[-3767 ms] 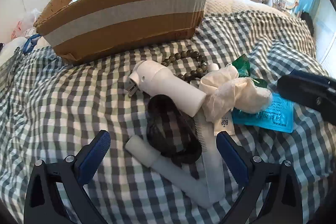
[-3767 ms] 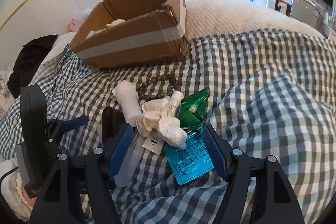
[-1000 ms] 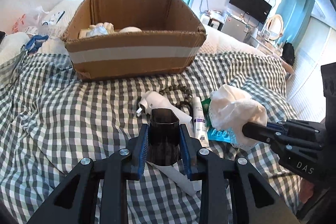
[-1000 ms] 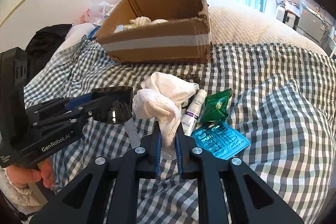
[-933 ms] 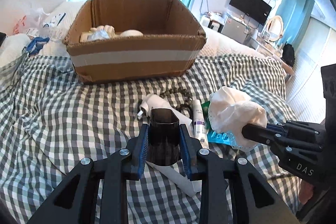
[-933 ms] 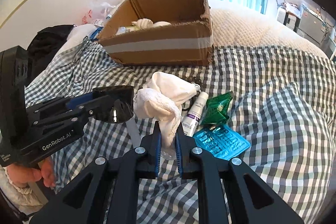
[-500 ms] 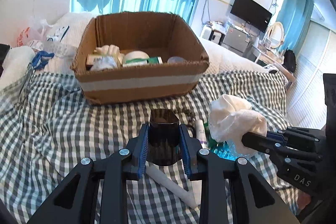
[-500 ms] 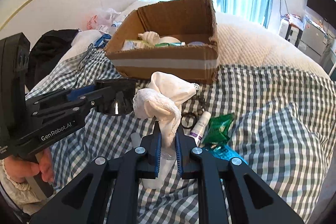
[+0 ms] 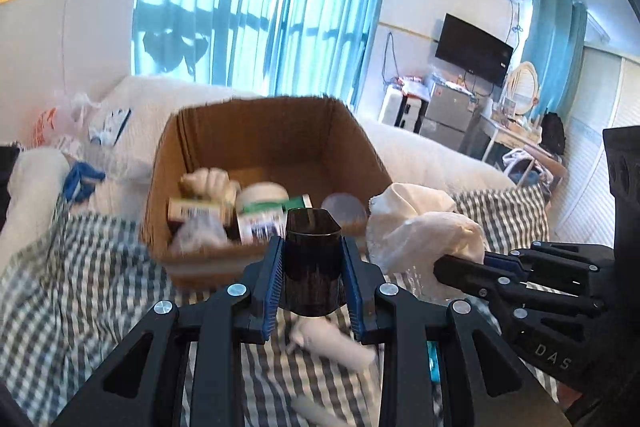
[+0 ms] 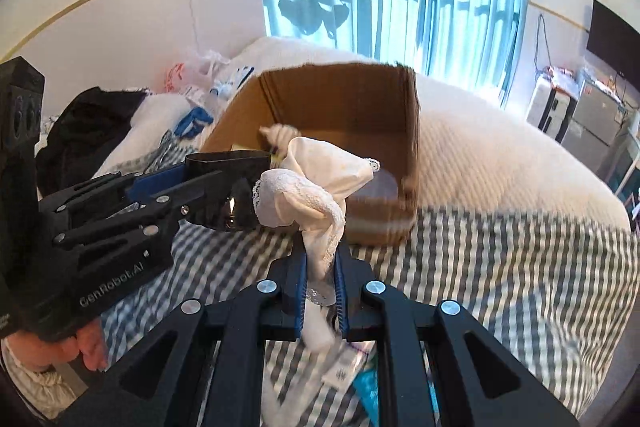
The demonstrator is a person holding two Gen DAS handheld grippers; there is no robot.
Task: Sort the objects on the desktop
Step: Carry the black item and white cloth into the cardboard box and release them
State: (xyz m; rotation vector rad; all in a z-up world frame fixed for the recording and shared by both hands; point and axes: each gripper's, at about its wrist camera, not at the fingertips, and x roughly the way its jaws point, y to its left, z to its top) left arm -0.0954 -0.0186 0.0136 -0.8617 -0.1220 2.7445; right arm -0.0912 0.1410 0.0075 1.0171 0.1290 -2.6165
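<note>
**Both grippers loaded, held up in front of the box**

Status: partway through. The cardboard box (image 9: 256, 131) sits on the checked bedspread (image 10: 500, 267) and already holds several items: a small carton, a white tub with a green-and-white label, a pale knotted bundle and a round translucent lid. Nothing carried has gone in yet.

Left gripper (image 9: 312, 267): jaws part-closed, blue pads pinching a dark smoky translucent cup (image 9: 312, 251) on its two flat sides. The cup stands roughly upright, mouth up, rim appears empty. In the left view it sits in line with the box's near wall, but I cannot tell whether it is over the box or short of it.

Right gripper (image 10: 320, 279): jaws pressed nearly together on the tail of a white lace-edged cloth (image 10: 316, 187). The cloth bunches loosely above the pads; lace trim shows along one fold. It is soft and floppy, and I judge it will drop as a heap when let go. It is near the box's front wall and just beside the cup.

Left to do: both carried items need placing. On the bedspread below the grippers a white tube-like object (image 9: 332, 343), blurred, and something teal (image 10: 368, 391) remain unsorted; other items there are hidden by the gripper bodies.

A hand (image 10: 60, 347) grips the left tool's handle at the lower left of the right view.
</note>
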